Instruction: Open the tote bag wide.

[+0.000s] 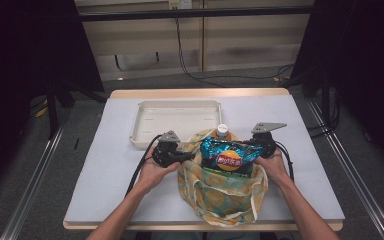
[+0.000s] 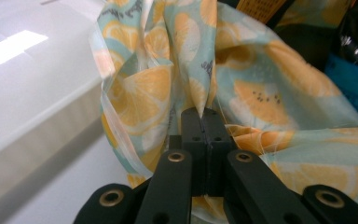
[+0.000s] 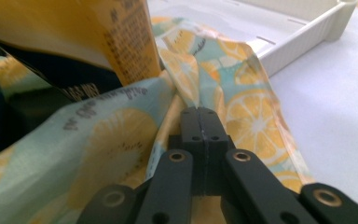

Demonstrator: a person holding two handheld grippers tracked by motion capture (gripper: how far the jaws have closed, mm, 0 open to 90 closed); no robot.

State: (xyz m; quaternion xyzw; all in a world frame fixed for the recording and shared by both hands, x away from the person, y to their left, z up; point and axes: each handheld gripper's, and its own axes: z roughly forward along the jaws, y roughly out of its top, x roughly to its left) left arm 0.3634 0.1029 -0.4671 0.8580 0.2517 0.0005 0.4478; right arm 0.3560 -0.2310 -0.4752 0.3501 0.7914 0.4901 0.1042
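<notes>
A cloth bag (image 1: 220, 192) printed with orange slices sits on the table near the front edge, its mouth held apart. My left gripper (image 1: 189, 157) is shut on the bag's left rim, and the pinched fabric (image 2: 200, 100) rises from between its closed jaws. At the right side my right gripper (image 1: 252, 148) is shut on the other rim (image 3: 193, 100). A blue snack packet (image 1: 228, 156) stands in the bag's mouth, beside a bottle with a white cap (image 1: 222, 129). The packet's orange back (image 3: 74, 28) fills the upper left of the right gripper view.
A white tray (image 1: 145, 131) lies behind the bag, toward the middle of the white table cover (image 1: 110, 170); its corner (image 3: 326, 23) is near my right gripper. Black curtains stand at both sides and cables run across the floor beyond the table.
</notes>
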